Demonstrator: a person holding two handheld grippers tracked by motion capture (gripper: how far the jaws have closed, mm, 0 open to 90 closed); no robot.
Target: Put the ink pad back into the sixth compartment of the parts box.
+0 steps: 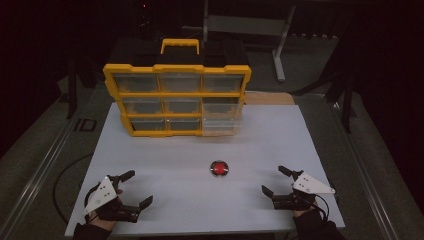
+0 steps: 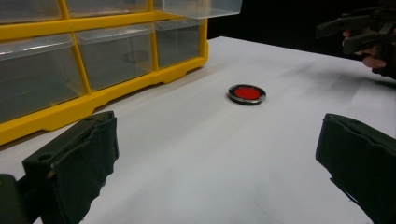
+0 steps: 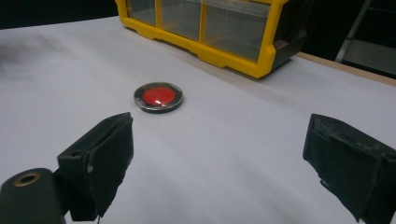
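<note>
While both claws gape — red disc [image 1: 219, 168] btwn, untouched.

Pretty dim overall, black surroundings, white desk [image 1: 200, 200] lit from above; soft shadows, slightly grainy, close-up claws a bit blurry.

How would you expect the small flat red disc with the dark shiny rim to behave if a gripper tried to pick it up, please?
The small flat red disc with the dark shiny rim lies low on the white table, so jaws would probably struggle to get under it. Its glossy rim looks slippery; pushed, it would likely slide rather than roll or tip.
</note>
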